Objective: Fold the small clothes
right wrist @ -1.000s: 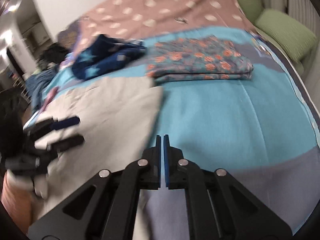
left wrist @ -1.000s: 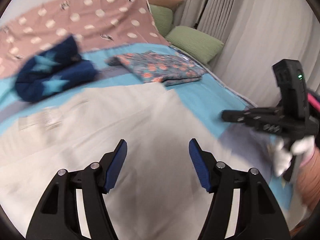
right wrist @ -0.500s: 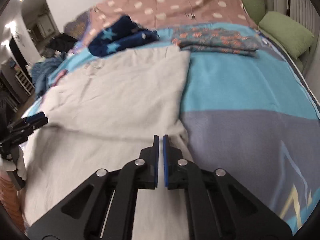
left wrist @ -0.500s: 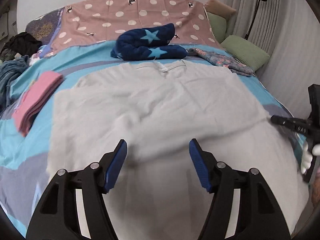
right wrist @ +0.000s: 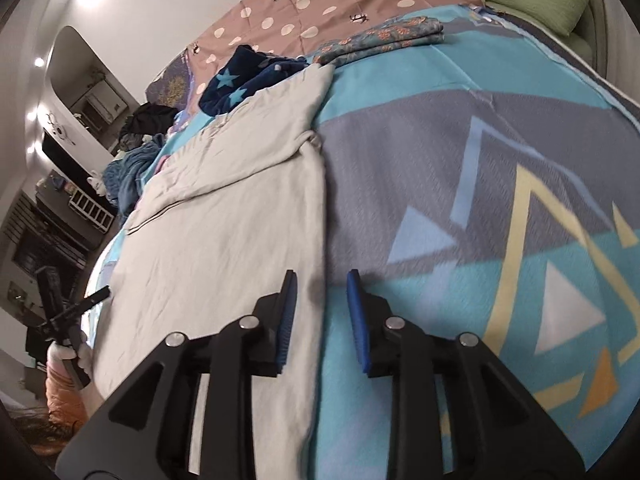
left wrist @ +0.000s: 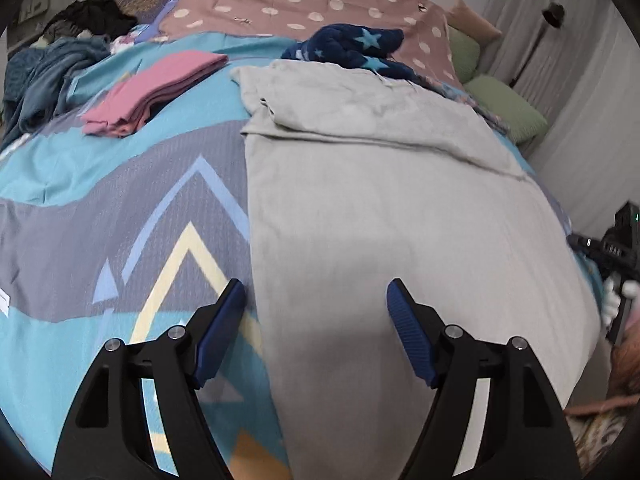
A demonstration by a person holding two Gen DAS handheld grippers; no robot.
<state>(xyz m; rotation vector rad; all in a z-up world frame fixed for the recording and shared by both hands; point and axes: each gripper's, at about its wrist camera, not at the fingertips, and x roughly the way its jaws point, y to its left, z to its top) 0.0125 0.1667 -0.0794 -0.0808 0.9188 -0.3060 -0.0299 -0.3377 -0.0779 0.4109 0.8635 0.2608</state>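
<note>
Left gripper (left wrist: 316,300): jaws apart, lately widening, empty; I hold it over the left edge of the grey garment (left wrist: 380,220), which lies flat on the patterned bedspread (left wrist: 100,208). Pink folded cloth (left wrist: 152,88) toward the bed's far left.

Right gripper (right wrist: 320,304): jaws slightly apart, lately opening, empty, straddling the garment's (right wrist: 224,240) right edge. Floral folded cloth (right wrist: 384,38) near the far edge.

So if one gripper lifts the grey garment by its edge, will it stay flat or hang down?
Probably it hangs limp: the grey garment lies creased, with soft folds. It seems light, thin cloth. One corner alone would likely let the rest drag on the bedspread.
</note>
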